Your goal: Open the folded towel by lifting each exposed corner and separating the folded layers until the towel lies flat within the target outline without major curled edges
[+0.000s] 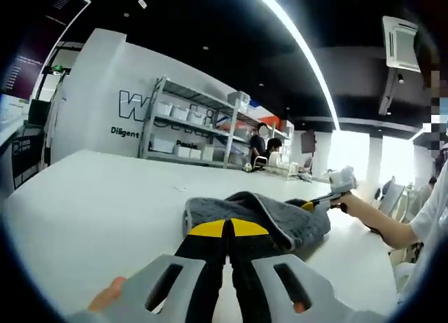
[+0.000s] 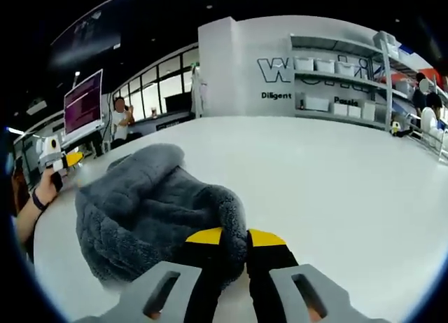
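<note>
A grey fluffy towel (image 1: pixel 269 214) lies bunched and folded on the white table (image 1: pixel 91 211), its top layer humped up. My left gripper (image 1: pixel 227 228) is shut, yellow tips together, just short of the towel's near edge, and I see nothing pinched in it. From the right, my right gripper (image 1: pixel 323 200) reaches the towel's far end. In the right gripper view the towel (image 2: pixel 150 204) bulks directly before my right gripper (image 2: pixel 236 237), whose yellow tips are shut on a thick fold of it. The left gripper (image 2: pixel 66 157) is at the far left, held by a hand, a little off the towel.
The white table (image 2: pixel 315 176) spreads wide around the towel. Metal shelves (image 1: pixel 189 127) with white bins stand along a back wall with people beside them. A person's sleeve and arm (image 1: pixel 406 228) come in at the right. A screen (image 2: pixel 82 106) stands beyond the table's edge.
</note>
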Action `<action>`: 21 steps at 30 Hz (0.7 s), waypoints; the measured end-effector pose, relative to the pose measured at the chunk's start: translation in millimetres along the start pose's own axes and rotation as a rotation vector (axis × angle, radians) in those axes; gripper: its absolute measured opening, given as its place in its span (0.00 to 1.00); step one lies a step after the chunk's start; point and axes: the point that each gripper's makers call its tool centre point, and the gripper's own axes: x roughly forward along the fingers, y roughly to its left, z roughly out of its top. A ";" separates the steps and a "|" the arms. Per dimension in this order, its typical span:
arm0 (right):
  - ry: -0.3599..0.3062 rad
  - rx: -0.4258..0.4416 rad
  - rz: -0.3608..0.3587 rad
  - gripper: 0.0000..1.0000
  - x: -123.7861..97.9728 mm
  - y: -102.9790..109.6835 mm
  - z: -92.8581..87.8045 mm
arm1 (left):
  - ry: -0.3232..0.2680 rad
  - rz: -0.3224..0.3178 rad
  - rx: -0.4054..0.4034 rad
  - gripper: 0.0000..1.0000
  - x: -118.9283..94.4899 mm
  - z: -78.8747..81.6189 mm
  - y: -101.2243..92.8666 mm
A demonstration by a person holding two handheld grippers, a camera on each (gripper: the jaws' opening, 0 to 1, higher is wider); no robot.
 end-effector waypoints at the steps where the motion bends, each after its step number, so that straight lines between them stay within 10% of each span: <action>1: -0.002 0.002 0.003 0.09 -0.3 -0.1 0.2 | 0.007 -0.006 -0.010 0.00 1.4 -2.1 -0.4; 12: -0.095 0.056 0.010 0.27 -9.2 -10.8 16.6 | 0.055 -0.073 -0.020 0.01 9.3 -13.1 -12.8; 21: -0.258 -0.063 0.075 0.49 -14.9 8.4 50.1 | 0.092 -0.132 -0.077 0.09 10.7 -19.6 -25.6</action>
